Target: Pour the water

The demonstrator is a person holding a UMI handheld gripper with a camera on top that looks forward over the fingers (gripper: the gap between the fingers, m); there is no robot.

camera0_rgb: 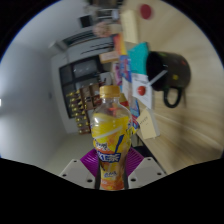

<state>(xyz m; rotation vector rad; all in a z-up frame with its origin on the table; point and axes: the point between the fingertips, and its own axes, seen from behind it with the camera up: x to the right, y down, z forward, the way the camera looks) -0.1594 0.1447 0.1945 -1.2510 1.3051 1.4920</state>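
Observation:
A yellow drink bottle (110, 130) with an orange cap and a purple label band stands between my gripper's (111, 168) fingers. The purple pads (95, 160) press on both sides of the bottle's lower body. The view is tilted, so the room behind leans. The bottle looks lifted off any surface; its base is hidden low between the fingers.
Behind the bottle are a dark shelf unit (78, 85) with racks, a wall with colourful papers (130, 65), and a black bag (170, 75) hanging on a light wooden wall. A red round object (146, 12) is mounted high on the wall.

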